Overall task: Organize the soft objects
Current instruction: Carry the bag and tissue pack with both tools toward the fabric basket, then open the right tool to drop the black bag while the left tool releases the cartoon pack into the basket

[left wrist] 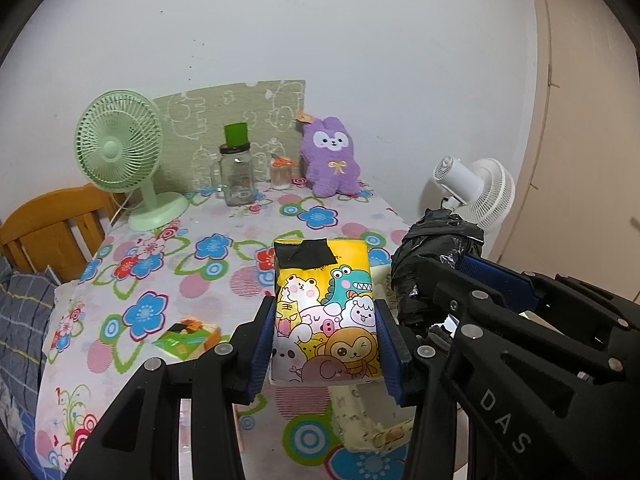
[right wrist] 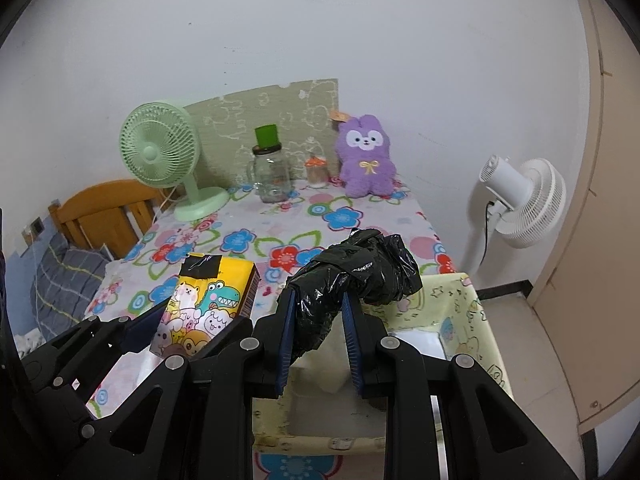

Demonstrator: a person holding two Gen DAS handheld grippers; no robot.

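Transfer step under way: left hand-held gripper [left wrist: 326, 344] clamps cartoon tissue pack [left wrist: 326, 312], right hand-held gripper [right wrist: 318, 340] pinches black plastic bag bundle [right wrist: 356, 276], both aloft above yellow fabric bin [right wrist: 476, 312]. Next, probably lower and release inside.

On the table [left wrist: 240, 280], the desk fan [left wrist: 120, 148] stands at the far left, the glass jar [left wrist: 235, 172] to its right, then a small bottle [left wrist: 281, 174], then the plush toy [left wrist: 332, 160] at the far right; a board [left wrist: 240, 120] leans on the wall behind them. A small packet [left wrist: 188, 338] lies near the left. The tissue pack [left wrist: 326, 320] sits between the fingers of the left gripper [left wrist: 326, 344] over the table's near part. Right of it, the right gripper [right wrist: 318, 336] holds the plastic bag bundle [right wrist: 352, 280] above a fabric bin [right wrist: 472, 300] at the table's near right edge. A standing fan [right wrist: 524, 204] is on the floor, right of the table. A chair [left wrist: 52, 224] is left of the table.
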